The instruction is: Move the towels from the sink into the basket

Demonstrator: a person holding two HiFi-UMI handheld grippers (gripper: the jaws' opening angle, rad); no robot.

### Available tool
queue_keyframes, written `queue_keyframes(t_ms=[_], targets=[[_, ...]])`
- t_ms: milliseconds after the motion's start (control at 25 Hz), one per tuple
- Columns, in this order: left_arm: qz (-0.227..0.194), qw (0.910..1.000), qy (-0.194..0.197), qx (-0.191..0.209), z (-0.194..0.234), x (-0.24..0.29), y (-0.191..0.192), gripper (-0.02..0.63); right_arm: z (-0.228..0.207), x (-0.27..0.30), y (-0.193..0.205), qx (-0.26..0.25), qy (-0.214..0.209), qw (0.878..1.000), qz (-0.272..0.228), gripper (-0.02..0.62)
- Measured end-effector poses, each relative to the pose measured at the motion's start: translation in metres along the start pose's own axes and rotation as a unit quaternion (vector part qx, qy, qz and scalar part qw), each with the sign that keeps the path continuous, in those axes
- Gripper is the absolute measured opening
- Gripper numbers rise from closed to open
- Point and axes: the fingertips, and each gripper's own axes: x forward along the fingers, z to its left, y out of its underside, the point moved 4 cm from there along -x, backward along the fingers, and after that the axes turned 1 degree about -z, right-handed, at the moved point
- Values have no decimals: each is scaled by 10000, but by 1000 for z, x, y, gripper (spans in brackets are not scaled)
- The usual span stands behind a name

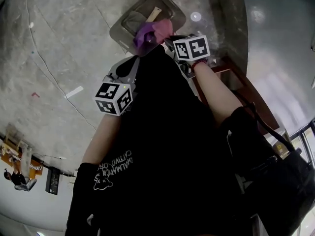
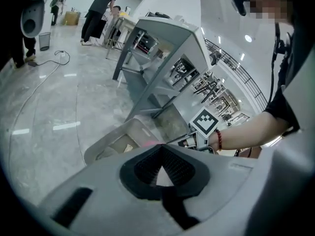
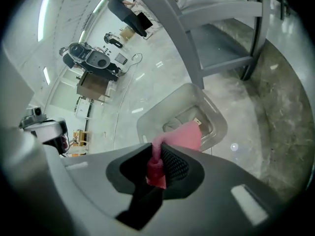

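A grey basket (image 1: 123, 27) stands on the marble floor; it also shows in the left gripper view (image 2: 106, 142) and the right gripper view (image 3: 147, 118). Pale cloth and a beige tag lie inside it. My right gripper (image 3: 160, 154) is shut on a pink towel (image 3: 184, 135), which hangs over the basket's opening. From the head view this towel (image 1: 162, 29) sits at the right gripper (image 1: 171, 41), with a purple fold (image 1: 142, 34) beside it. My left gripper (image 2: 160, 155) is just left of the right one, its pads meeting at the tips with nothing seen between them. The sink is not in view.
A grey metal rack (image 2: 162, 48) stands behind the basket. A brown wooden unit (image 1: 236, 82) and a black bag (image 1: 288, 191) are on the right. A thin cable (image 1: 49, 68) runs across the floor on the left. People stand far back (image 2: 101, 9).
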Motion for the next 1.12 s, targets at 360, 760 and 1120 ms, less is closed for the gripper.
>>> queue_keyframes(t_ms=[360,760,1120], targets=[[42,9998,-59,-200,77,50,58,-2,-40,103,30,280,7,9995,126,64],[138,9985,-326,-408,106,53,105,-2,-47,147,61,427,-1,9985,336,67],[-153,9992,-293,-208,79,-17,65,-2,-2,89,54,739,122,9972,-39,94]])
